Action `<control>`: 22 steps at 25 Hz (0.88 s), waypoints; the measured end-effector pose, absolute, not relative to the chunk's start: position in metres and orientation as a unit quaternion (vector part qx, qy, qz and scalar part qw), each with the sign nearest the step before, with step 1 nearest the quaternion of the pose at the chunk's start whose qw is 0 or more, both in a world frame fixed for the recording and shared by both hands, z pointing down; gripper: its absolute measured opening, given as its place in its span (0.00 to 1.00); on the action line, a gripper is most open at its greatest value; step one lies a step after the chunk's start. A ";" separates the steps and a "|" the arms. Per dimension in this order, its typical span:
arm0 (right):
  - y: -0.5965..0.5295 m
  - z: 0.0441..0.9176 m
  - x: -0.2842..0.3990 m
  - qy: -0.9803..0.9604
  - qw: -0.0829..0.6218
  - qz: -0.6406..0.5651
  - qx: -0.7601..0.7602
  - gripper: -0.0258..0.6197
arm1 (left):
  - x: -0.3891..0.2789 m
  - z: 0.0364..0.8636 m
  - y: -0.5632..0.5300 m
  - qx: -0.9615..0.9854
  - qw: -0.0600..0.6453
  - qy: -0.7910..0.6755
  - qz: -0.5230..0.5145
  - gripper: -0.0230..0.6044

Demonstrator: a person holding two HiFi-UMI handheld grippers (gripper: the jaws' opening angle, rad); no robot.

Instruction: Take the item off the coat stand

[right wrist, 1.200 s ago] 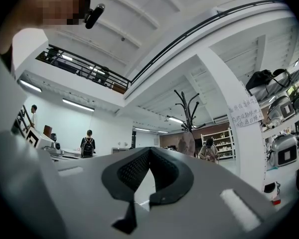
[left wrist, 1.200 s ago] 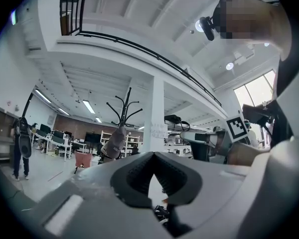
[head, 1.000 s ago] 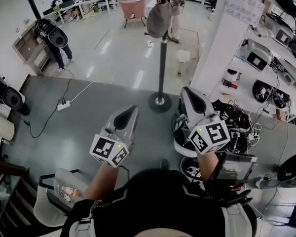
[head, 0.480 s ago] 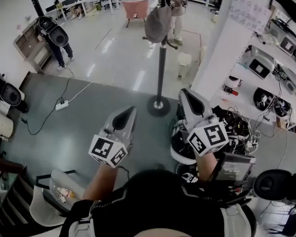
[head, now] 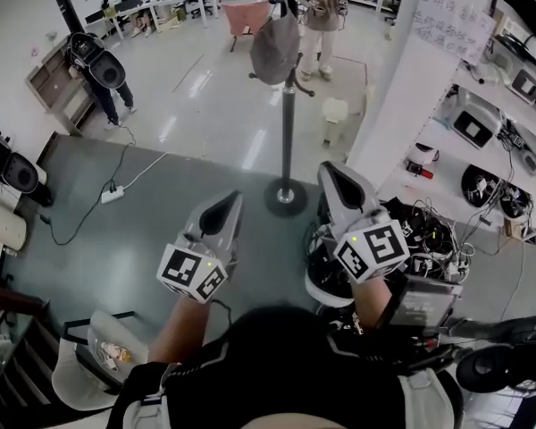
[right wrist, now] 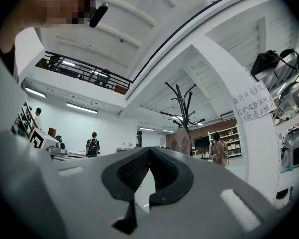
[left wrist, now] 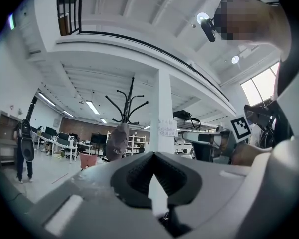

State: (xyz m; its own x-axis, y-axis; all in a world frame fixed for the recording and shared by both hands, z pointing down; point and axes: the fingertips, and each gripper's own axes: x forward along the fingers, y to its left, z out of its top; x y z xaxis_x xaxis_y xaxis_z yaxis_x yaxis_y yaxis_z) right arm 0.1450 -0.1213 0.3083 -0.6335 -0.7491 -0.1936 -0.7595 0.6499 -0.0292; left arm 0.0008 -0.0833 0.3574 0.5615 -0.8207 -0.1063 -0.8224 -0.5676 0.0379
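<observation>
Head view shows the grey cap (head: 275, 47) still hanging high on the coat stand (head: 287, 123), drawn slightly nearer as you step in, while your left tongs (head: 228, 206) and right tongs (head: 332, 175) stay pressed together, empty, well short of the stand.

cap (head: 274, 48) and coat stand (head: 287, 123) lower in view, bystander (head: 322, 7) more visible

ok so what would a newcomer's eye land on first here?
The black coat stand stands dead centre in the head view, with a grey cap hanging from a hook near its top. In the foreground, the left gripper and right gripper are both shut and empty. They point toward the stand, well short of the cap.
</observation>
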 end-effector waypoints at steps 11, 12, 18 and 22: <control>-0.158 0.312 0.160 0.904 0.104 0.011 -0.414 0.05 | 0.011 0.360 -0.108 -0.879 0.005 0.475 0.041 0.06; -0.161 0.312 0.159 0.904 0.105 0.010 -0.415 0.05 | 0.009 0.360 -0.111 -0.879 0.005 0.475 0.040 0.06; -0.175 0.311 0.143 0.902 0.102 0.011 -0.420 0.05 | -0.007 0.364 -0.128 -0.883 -0.001 0.466 0.047 0.06; -0.185 0.312 0.127 0.900 0.094 0.014 -0.426 0.05 | -0.023 0.364 -0.141 -0.885 -0.004 0.463 0.049 0.06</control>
